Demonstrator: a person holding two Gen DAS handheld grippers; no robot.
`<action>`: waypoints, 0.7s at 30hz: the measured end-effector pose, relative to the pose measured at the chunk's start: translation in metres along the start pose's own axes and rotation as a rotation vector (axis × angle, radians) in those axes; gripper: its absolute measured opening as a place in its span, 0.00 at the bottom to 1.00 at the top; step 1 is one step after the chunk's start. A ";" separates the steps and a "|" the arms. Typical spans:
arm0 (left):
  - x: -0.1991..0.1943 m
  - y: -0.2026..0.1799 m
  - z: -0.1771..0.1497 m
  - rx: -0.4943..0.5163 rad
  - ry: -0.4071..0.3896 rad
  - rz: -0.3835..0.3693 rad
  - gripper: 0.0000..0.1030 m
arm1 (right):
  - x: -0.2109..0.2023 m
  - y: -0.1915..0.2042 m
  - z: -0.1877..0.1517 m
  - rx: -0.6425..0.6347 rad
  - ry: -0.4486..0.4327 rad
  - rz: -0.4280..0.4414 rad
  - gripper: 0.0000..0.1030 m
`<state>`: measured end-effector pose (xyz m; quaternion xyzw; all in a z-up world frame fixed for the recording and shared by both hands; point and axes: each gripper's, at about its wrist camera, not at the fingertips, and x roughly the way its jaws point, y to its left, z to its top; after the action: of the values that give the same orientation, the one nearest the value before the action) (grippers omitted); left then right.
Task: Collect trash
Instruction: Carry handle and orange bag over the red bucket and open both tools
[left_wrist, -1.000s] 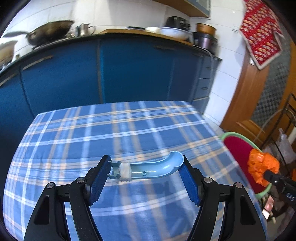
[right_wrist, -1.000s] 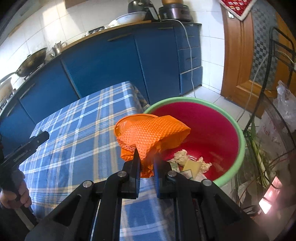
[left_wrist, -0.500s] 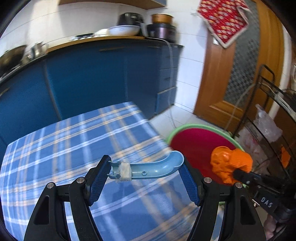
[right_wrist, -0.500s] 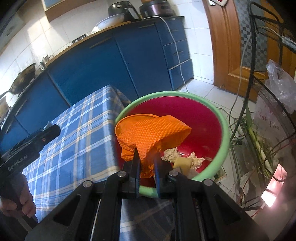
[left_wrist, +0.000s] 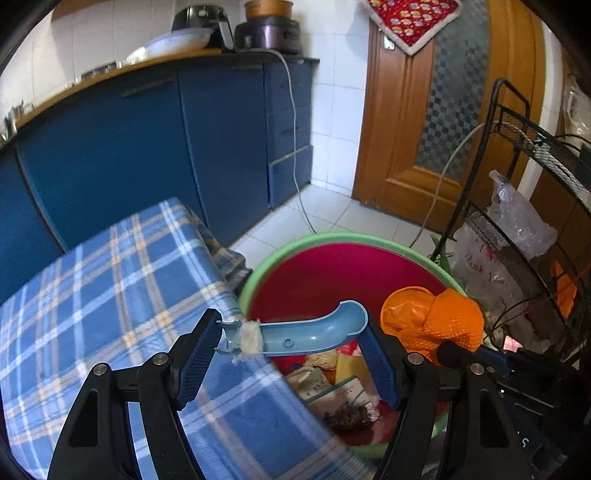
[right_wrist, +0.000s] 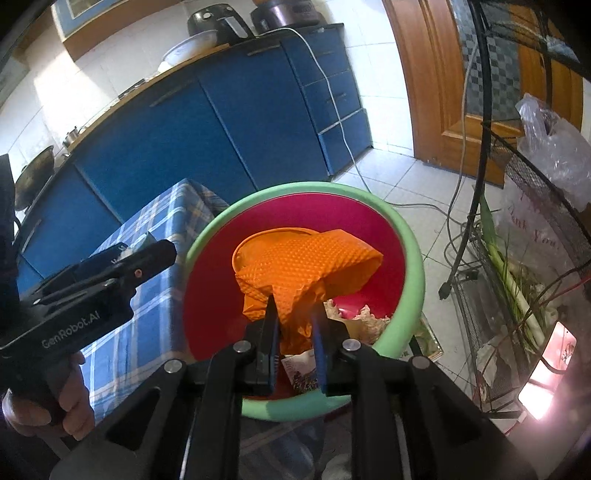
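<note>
Kitchen setting: blue cabinets (left_wrist: 147, 155) along the wall, white tiled floor (left_wrist: 332, 218), wooden door (left_wrist: 424, 110) at right. Table with blue plaid cloth (left_wrist: 110, 295) sits in the foreground; just beside its edge, lower down, stands a red basin with a green rim (right_wrist: 410, 258).

Left gripper (left_wrist: 291, 354) — fingers set wide, clamping a light-blue curved plastic piece (left_wrist: 314, 332) endwise between the pads. A scrap of white fibrous material (left_wrist: 251, 338) is wrapped round the piece near the left pad. The piece hangs over the table edge and the near side of the basin.

Right gripper (right_wrist: 295, 328) — fingers drawn close, pinching the lower folds of an orange dimpled wrapper (right_wrist: 306, 262). The wrapper is held above the basin's interior, clear of the contents.

Basin contents, left wrist view: printed paper packets (left_wrist: 340, 391), a yellow scrap (left_wrist: 347, 365), a dark clump (left_wrist: 347, 417), pale crumpled material. Details too small to identify further.

Right of the basin: black wire rack (right_wrist: 535, 221) holding a clear plastic bag (right_wrist: 554, 147) and green stalks (right_wrist: 506, 266). White cable (right_wrist: 340, 110) runs down the cabinet to the floor.
</note>
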<state>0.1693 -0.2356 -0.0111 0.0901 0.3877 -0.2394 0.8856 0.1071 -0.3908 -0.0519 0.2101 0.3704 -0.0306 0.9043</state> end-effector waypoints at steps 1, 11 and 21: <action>0.004 0.001 0.001 -0.014 0.014 -0.009 0.73 | 0.002 -0.002 0.001 0.003 0.003 0.004 0.23; 0.009 0.007 0.000 -0.047 0.032 -0.003 0.74 | 0.009 -0.010 0.004 0.021 0.020 0.019 0.44; -0.023 0.013 -0.001 -0.050 -0.023 -0.004 0.74 | -0.012 0.003 0.004 -0.008 -0.017 0.015 0.47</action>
<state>0.1616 -0.2156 0.0043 0.0644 0.3835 -0.2325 0.8915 0.1015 -0.3910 -0.0399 0.2092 0.3614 -0.0243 0.9083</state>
